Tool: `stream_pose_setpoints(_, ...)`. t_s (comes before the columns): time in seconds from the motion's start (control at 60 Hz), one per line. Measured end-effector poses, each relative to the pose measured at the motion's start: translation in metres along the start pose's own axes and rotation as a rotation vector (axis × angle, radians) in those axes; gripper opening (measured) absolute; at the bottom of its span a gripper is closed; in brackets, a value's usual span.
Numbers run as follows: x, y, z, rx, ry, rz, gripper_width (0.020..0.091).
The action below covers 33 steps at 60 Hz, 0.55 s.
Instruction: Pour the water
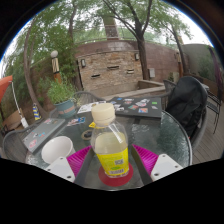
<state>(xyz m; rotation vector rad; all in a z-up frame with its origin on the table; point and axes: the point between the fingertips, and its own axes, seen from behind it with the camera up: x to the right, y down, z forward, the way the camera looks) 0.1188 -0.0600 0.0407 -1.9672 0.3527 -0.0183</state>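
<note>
A clear plastic bottle [111,138] with a cream cap, a yellow label and pale liquid stands upright on a red coaster [119,179] on the round glass table [165,135]. My gripper [113,160] is open. Its magenta pads [79,158] flank the bottle's lower half, with a narrow gap on each side. The bottle stands between the fingers on its own support. A white cup [56,148] sits on the table just left of the left finger, empty as far as I can see.
A black chair [186,102] stands at the table's right side. A dark tray with papers [140,104] lies at the far side, and a grey flat object [42,132] lies to the left. A potted plant [60,94] and a brick wall [110,65] stand beyond.
</note>
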Motion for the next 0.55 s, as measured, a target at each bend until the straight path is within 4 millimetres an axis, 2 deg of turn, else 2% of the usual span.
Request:
stream_pose_setpoints(0.05, -0.001, -0.001, -0.012, -0.012, 0.015, 0.029, 0.0830)
stream_pose_setpoints(0.067, -0.012, 0.000, 0.011, -0.014, 0.026, 0.040, 0.0830)
stream_pose_setpoints(0.117, -0.012, 0.000, -0.006, -0.031, 0.051, 0.074, 0.0830)
stream_pose_setpoints(0.133, -0.011, 0.004, -0.027, -0.038, 0.055, 0.083, 0.0830)
stream_pose_setpoints(0.2, -0.022, -0.001, -0.061, -0.045, 0.066, 0.111, 0.0833)
stream_pose_setpoints(0.217, -0.030, -0.002, -0.059, -0.042, 0.074, 0.113, 0.0831)
stream_pose_setpoints(0.317, -0.055, -0.010, -0.121, -0.042, 0.109, 0.096, 0.0828)
stream_pose_setpoints(0.5, -0.135, -0.025, -0.241, -0.044, 0.127, 0.064, 0.0830)
stream_pose_setpoints(0.55, -0.160, -0.029, -0.268, -0.039, 0.124, 0.061, 0.0830)
